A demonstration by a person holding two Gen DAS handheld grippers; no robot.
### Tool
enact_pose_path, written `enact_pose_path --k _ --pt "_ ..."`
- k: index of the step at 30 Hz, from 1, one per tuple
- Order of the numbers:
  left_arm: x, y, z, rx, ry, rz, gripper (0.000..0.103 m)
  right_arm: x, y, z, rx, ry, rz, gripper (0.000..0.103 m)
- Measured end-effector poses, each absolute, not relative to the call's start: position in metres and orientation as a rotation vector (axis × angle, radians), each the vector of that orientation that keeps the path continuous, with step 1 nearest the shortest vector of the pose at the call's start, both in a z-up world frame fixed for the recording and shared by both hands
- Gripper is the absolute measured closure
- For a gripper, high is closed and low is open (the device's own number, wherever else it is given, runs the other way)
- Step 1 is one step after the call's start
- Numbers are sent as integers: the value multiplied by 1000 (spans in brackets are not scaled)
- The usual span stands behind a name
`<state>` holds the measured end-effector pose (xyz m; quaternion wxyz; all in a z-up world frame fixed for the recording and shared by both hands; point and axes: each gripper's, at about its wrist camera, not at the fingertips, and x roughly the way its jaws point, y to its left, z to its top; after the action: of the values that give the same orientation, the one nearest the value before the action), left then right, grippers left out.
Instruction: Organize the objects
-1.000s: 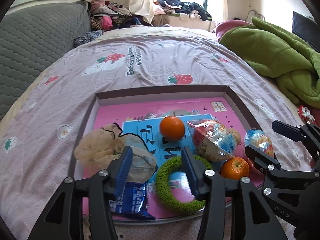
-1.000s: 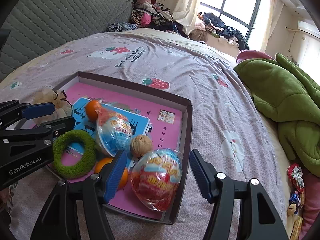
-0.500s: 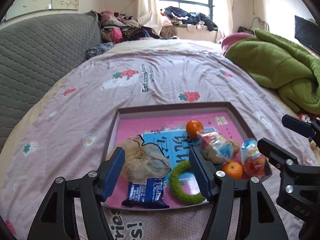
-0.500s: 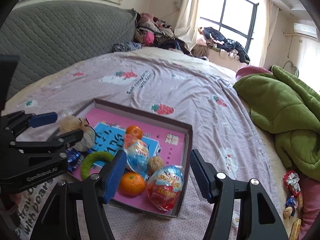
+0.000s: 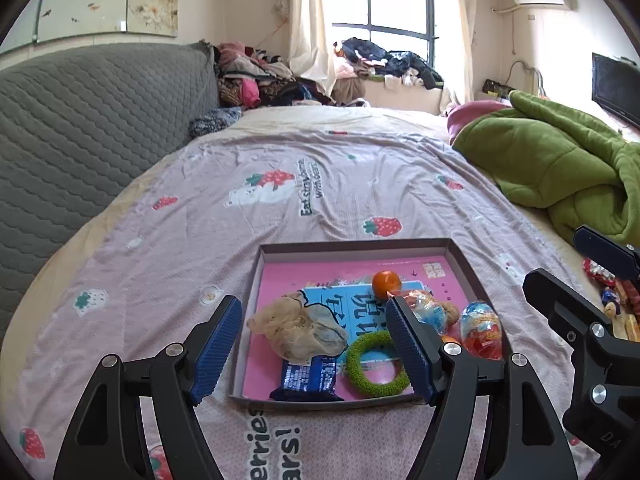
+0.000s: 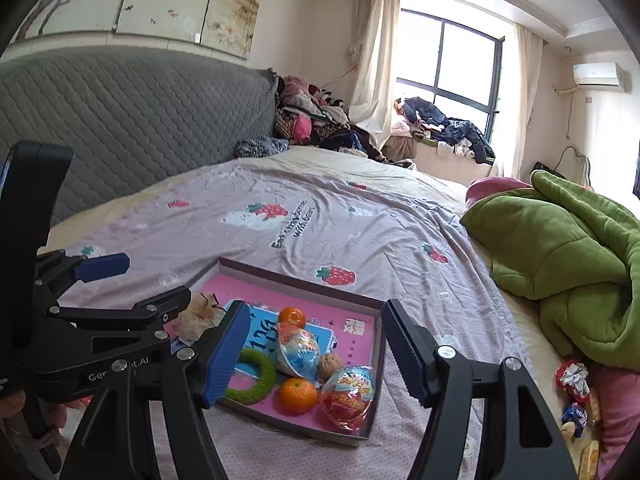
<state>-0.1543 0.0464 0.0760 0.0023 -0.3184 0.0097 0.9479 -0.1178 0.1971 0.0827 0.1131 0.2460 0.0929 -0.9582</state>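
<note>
A shallow box lid with a pink floor (image 5: 276,280) (image 6: 376,344) lies on the bed. In it are a crumpled beige bag (image 5: 298,330), a blue snack packet (image 5: 308,376), a green ring (image 5: 370,364) (image 6: 260,376), two oranges (image 5: 386,280) (image 6: 298,394), a walnut (image 6: 330,364) and two wrapped toy eggs (image 5: 480,330) (image 6: 348,394). My left gripper (image 5: 312,350) is open and empty, raised in front of the box. My right gripper (image 6: 312,354) is open and empty, held back above the box's near right side.
A green blanket (image 5: 560,164) (image 6: 560,248) is heaped on the bed's right side. Small wrapped snacks (image 6: 574,376) lie by it. A grey padded headboard (image 5: 80,128) runs along the left. Clothes (image 5: 260,84) are piled at the far end by the window.
Both grippers have pulled back and up from the box, so it looks smaller and farther. The objects in the box have not moved.
</note>
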Motion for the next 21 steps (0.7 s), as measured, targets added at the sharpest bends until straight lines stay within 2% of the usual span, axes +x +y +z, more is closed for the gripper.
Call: enact_pose_path --k 5,11,21 --pt "-138 44 96 -937 45 2991 27 -107 198 96 698 200 -2811 30" --pt "-120 38 118 -872 41 3015 26 -90 198 109 673 159 -2828 29" --pt "-92 37 113 -883 62 2997 25 -69 201 100 752 165 -2854 29"
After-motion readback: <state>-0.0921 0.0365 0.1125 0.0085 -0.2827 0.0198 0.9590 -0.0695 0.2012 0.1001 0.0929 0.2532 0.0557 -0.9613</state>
